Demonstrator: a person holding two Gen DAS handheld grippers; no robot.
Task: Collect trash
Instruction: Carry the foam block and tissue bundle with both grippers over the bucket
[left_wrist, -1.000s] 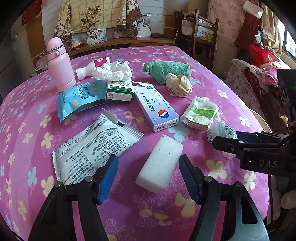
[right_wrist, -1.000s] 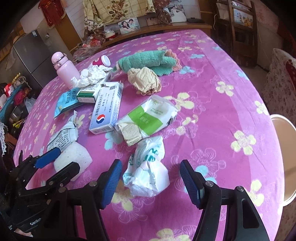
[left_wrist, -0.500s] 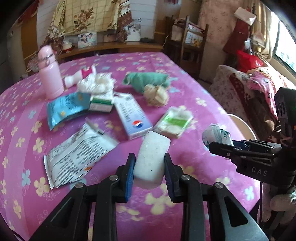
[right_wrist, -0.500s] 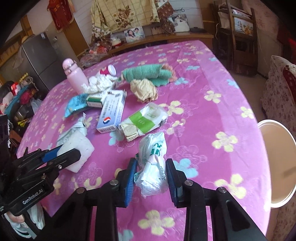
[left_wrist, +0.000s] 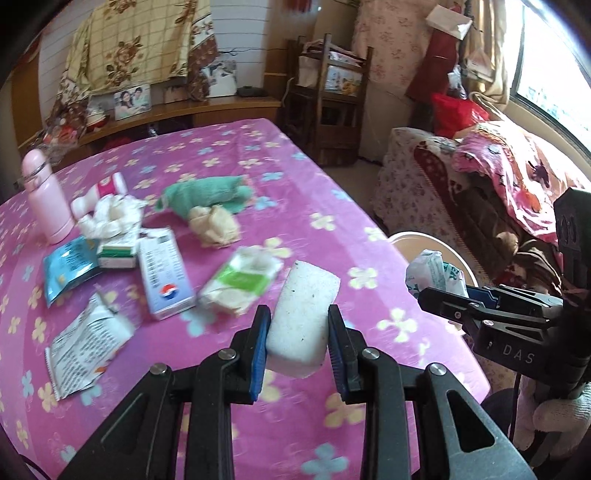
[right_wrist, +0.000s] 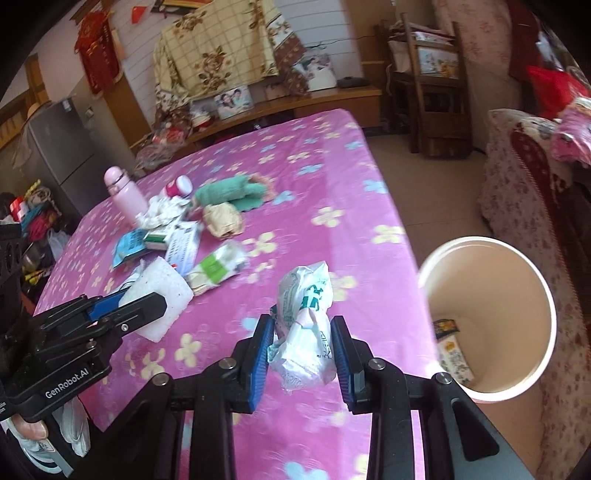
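A round cream bin (right_wrist: 487, 325) with a white rim stands on the floor just off the table's right edge; at its bottom lie a small dark packet and a printed carton (right_wrist: 456, 356). Nothing else can be made out inside. The right gripper (right_wrist: 302, 349) is clamped on a crumpled white plastic bag with green print (right_wrist: 304, 317), held above the pink flowered tablecloth (right_wrist: 325, 184) near that right edge, just left of the bin's mouth. The left gripper (left_wrist: 297, 334) is clamped on a white foam block (left_wrist: 303, 317), its blue pads pressing both long sides, lifted above the table's near edge. Left on the table toward its middle and left side are a green-labelled tissue pack (left_wrist: 240, 280), a long white medicine box (left_wrist: 164, 271), a printed flat wrapper (left_wrist: 86, 343), a blue sachet (left_wrist: 68, 267), crumpled tissues (left_wrist: 112, 218), a beige paper wad (left_wrist: 214, 225), a green towel (left_wrist: 207, 194) and a pink bottle (left_wrist: 46, 199).
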